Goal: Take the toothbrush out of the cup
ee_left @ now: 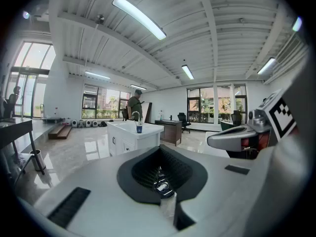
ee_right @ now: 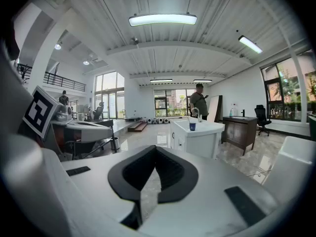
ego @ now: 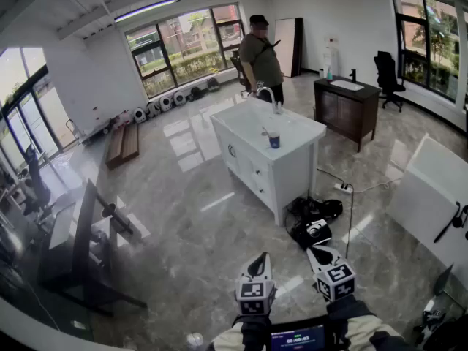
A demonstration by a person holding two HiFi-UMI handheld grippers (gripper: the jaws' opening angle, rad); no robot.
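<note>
A blue cup (ego: 273, 140) stands on a white sink cabinet (ego: 252, 168) in the middle of the room, far ahead of both grippers. A thin pale toothbrush (ego: 267, 131) sticks up from it. The cup is small in the left gripper view (ee_left: 139, 129) and in the right gripper view (ee_right: 192, 126). My left gripper (ego: 262, 257) (ee_left: 159, 157) and right gripper (ego: 313, 250) (ee_right: 155, 154) are held side by side low at the front, pointing towards the cabinet. Both have their jaws shut with nothing held.
A person (ego: 260, 57) stands behind the cabinet by the curved faucet (ego: 268, 93). Black bags (ego: 311, 221) and a power strip (ego: 342, 189) lie on the marble floor by the cabinet's near corner. A dark wooden vanity (ego: 347, 108) stands at the right, a white table (ego: 431, 196) nearer right, black stands (ego: 80, 247) left.
</note>
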